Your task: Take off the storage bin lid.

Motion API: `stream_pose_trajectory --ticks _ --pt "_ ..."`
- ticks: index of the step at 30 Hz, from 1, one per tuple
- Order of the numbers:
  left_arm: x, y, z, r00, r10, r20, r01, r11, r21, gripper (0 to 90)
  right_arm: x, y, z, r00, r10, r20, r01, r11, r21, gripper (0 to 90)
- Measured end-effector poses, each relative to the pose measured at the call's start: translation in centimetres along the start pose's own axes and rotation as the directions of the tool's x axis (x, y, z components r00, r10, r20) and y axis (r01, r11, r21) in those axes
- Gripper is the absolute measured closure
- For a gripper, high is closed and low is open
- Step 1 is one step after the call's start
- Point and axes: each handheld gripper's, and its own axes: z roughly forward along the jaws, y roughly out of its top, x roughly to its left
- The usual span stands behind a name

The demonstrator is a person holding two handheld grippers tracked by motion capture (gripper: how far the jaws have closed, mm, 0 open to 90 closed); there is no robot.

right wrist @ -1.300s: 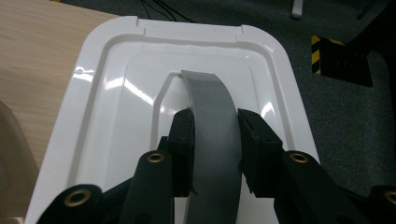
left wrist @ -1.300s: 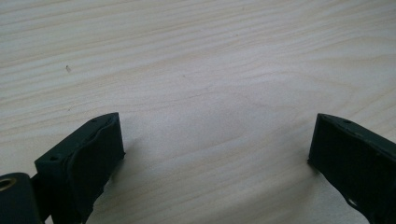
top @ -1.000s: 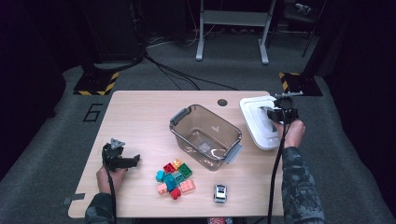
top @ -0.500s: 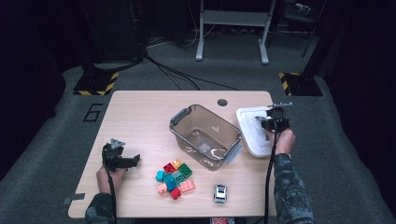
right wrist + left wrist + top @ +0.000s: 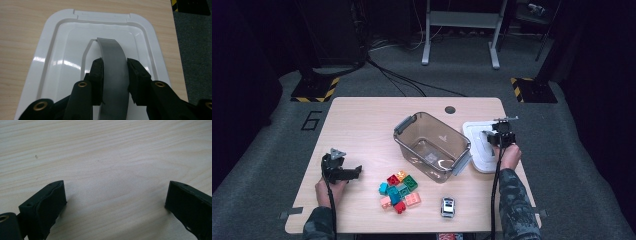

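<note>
- We see bare table [image 5: 362,125] across the far left, open for passing.
- The clear bin [image 5: 432,147] blocks the middle; bricks [image 5: 399,191] and toy car [image 5: 448,206] crowd the near edge.

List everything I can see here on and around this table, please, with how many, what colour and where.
Table: one, light wood, centre of the high view.
Clear box: one, smoky see-through with grey latches, mid-table, looks empty.
Lid: one, white, flat on the table right of the box.
Lid handle: one, grey, arched, on the lid's middle.
Toy bricks: a small heap, red, teal, green, orange, pink, in front of the box.
Toy car: one, silver-white, near the front edge.
Floor stands: two, yellow-black striped bases, behind the table.
Left gripper: black, jaws wide open over bare wood.
Right gripper: black, jaws closed on the lid handle.
</note>
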Motion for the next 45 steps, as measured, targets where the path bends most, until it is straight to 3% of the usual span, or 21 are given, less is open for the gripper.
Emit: stream_pose_trajectory --ticks 5,10,14,15,17,21,22,25,26,27,30,37,39,40,45 --pt "0.0 0.0 0.0 1.0000 0.005 0.002 -0.005 1.0000 0.003 3.4 0.2 -0.3 0.7 0.9999 -0.002 0.013 0.002 1.000 0.021 67.3" --pt "0.0 0.0 0.0 1.0000 0.004 0.003 -0.004 1.0000 0.002 3.7 0.0 -0.4 0.7 0.9998 -0.011 -0.014 0.011 0.999 0.033 63.5" --pt "0.0 0.0 0.0 1.0000 0.006 0.005 -0.006 1.0000 0.001 4.1 -0.5 -0.4 -0.2 0.9972 -0.008 -0.074 0.009 1.000 0.016 48.9" --pt "0.0 0.0 0.0 1.0000 0.006 0.005 -0.006 1.0000 0.001 4.1 -0.5 -0.4 -0.2 0.9972 -0.008 -0.074 0.009 1.000 0.016 48.9" --pt "0.0 0.0 0.0 1.0000 0.002 0.004 -0.002 1.0000 -0.002 4.2 -0.8 -0.6 -1.1 0.9934 0.007 -0.115 -0.006 1.000 0.009 37.9" --pt "0.0 0.0 0.0 1.0000 0.002 0.004 -0.002 1.0000 -0.002 4.3 -1.0 -0.9 -1.9 0.9905 0.006 -0.138 -0.006 1.000 0.005 29.7" --pt "0.0 0.0 0.0 1.0000 0.003 0.004 -0.003 1.0000 -0.002 4.4 -1.1 -1.3 -2.2 0.9866 -0.008 -0.163 0.011 1.000 0.018 22.5" --pt "0.0 0.0 0.0 1.0000 0.004 0.005 -0.004 1.0000 -0.002 4.6 -1.1 -1.9 -2.7 0.9847 -0.003 -0.174 0.006 1.000 0.022 18.8" --pt "0.0 0.0 0.0 1.0000 0.004 0.004 -0.004 1.0000 -0.003 4.6 -1.2 -2.7 -3.1 0.9803 -0.020 -0.196 0.021 1.000 0.007 14.8" --pt "0.0 0.0 0.0 1.0000 0.004 0.004 -0.004 1.0000 -0.003 4.6 -1.2 -2.7 -3.1 0.9803 -0.020 -0.196 0.021 1.000 0.007 14.8" --pt "0.0 0.0 0.0 1.0000 0.004 0.004 -0.004 1.0000 -0.003 4.6 -1.3 -4.3 -4.1 0.9694 -0.061 -0.238 0.056 0.998 -0.028 11.3" --pt "0.0 0.0 0.0 1.0000 0.004 0.001 -0.004 1.0000 -0.003 4.8 -1.1 -6.4 -5.9 0.9600 -0.122 -0.252 0.111 0.992 -0.059 4.0" --pt "0.0 0.0 0.0 1.0000 0.005 0.001 -0.005 1.0000 -0.004 4.8 -0.7 -7.0 -6.6 0.9584 -0.121 -0.258 0.109 0.992 -0.061 2.0" --pt "0.0 0.0 0.0 1.0000 0.006 0.000 -0.006 1.0000 -0.005 4.8 -0.3 -7.6 -7.1 0.9517 -0.135 -0.276 0.121 0.990 -0.070 1.0" --pt "0.0 0.0 0.0 1.0000 0.004 0.001 -0.004 1.0000 -0.004 4.8 0.8 -8.7 -8.2 0.9429 -0.171 -0.286 0.154 0.985 -0.081 0.0"
